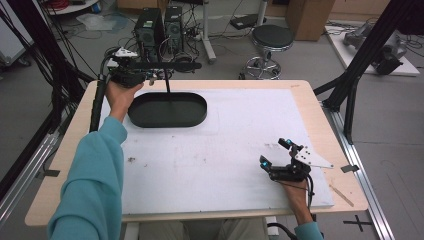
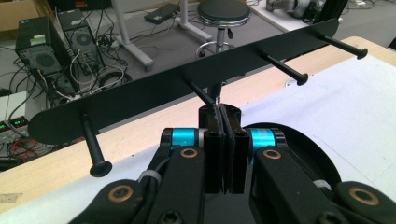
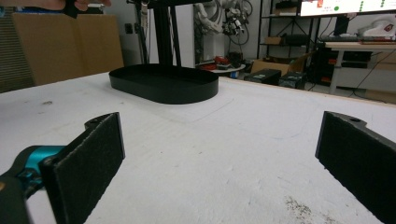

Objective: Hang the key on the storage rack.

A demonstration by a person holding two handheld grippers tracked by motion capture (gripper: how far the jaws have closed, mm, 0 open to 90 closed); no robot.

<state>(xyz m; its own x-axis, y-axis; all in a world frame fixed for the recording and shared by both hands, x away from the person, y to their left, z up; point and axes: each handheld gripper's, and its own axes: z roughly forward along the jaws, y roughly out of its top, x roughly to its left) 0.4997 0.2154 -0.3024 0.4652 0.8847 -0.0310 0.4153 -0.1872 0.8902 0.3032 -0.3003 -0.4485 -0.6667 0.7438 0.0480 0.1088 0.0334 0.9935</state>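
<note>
A: High view, quick. Left claw [image 1: 150, 75] up at the counter's [image 1: 305, 115] far left corner, over the black oval tray [image 1: 167, 109], clamped on the black hook rack [image 1: 165, 65]. The rack's thin post runs down into the tray.

B: Tray position?

A: Far left part of the counter, on the white mat [image 1: 240, 145]. Right claw [image 1: 275, 152] near the near right corner, jaws apart, nothing in them.

B: Left gripper view?

A: Left claw [image 2: 225, 122] pinched tight at the rack's [image 2: 140, 100] post, right under the bar. Bar tilted across frame, pegs [image 2: 285, 70] pointing this way. Tray [image 2: 308, 154] partly hidden behind the jaws.

B: Right gripper view?

A: Right claw [image 3: 219, 154] wide apart, low over the mat [image 3: 210, 140], holding nothing. Tray [image 3: 163, 84] well ahead, post standing in it. A stain [image 3: 299, 205] on the mat close by.
</note>
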